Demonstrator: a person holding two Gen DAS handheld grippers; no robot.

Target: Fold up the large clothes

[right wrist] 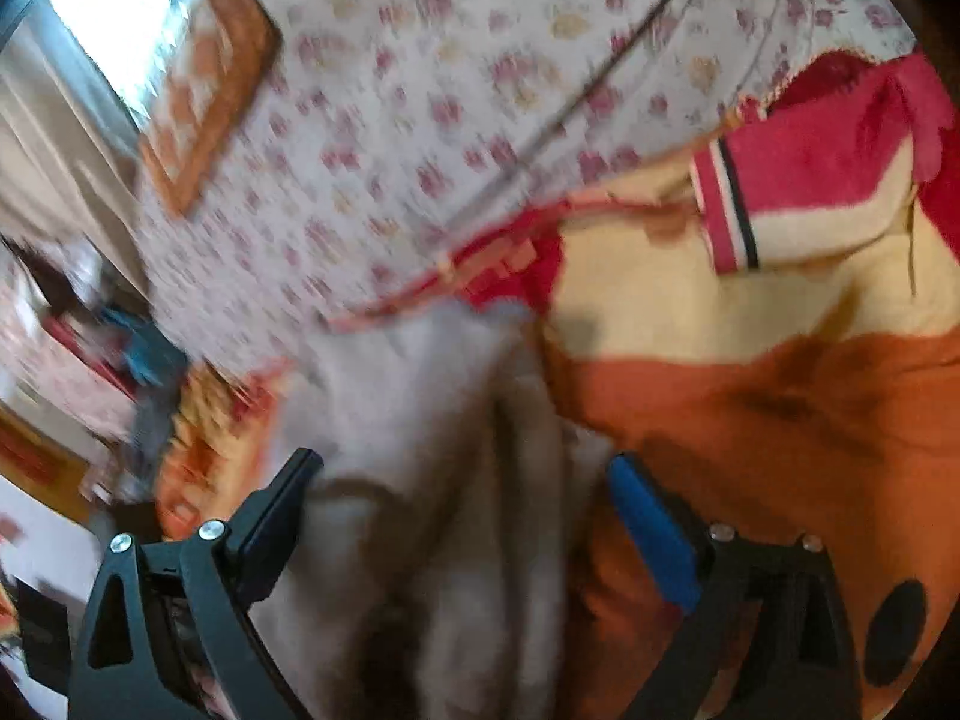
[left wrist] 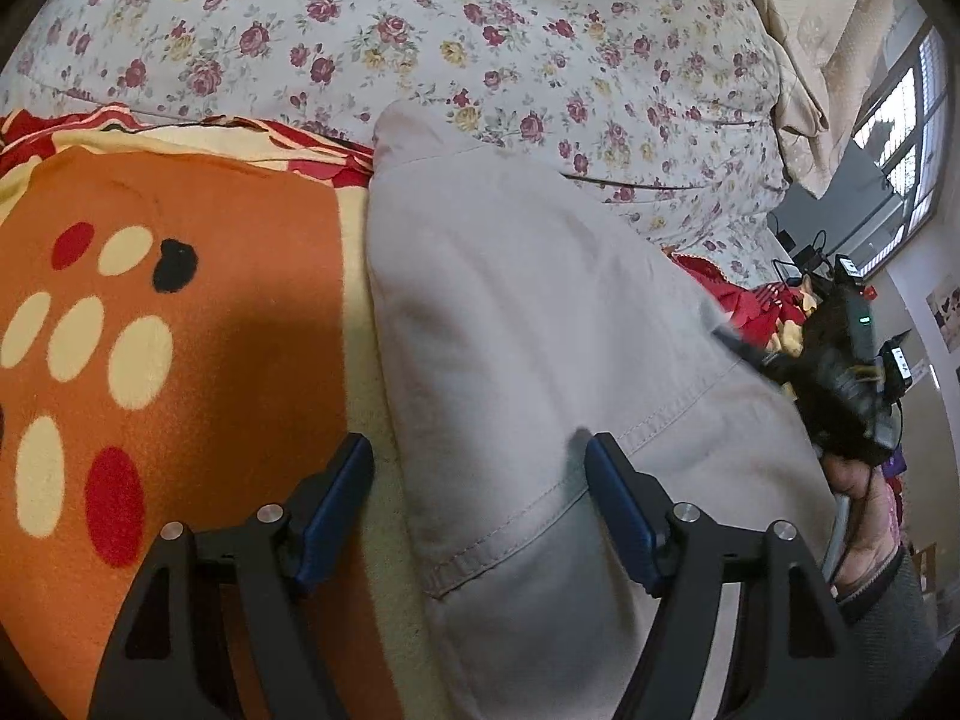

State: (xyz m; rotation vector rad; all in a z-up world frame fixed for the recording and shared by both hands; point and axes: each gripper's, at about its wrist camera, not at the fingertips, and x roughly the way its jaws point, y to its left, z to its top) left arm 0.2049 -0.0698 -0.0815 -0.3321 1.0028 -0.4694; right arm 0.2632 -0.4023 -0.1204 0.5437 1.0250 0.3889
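Left wrist view: your left gripper (left wrist: 477, 468) stands wide open, holding nothing; the beige garment's (left wrist: 540, 324) hemmed edge lies between its fingers, on the orange spotted blanket (left wrist: 180, 312), floral bedding (left wrist: 420, 42) beyond. Right wrist view, blurred: your right gripper (right wrist: 465, 480) gapes equally wide and empty, garment (right wrist: 432, 420) between and ahead.

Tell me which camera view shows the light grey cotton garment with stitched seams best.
The left wrist view shows the light grey cotton garment best: it is sharp, and its stitched seams and folded edge are clear between the open left gripper. The right wrist view is motion-blurred; there the garment is only a pale shape between the open right gripper.
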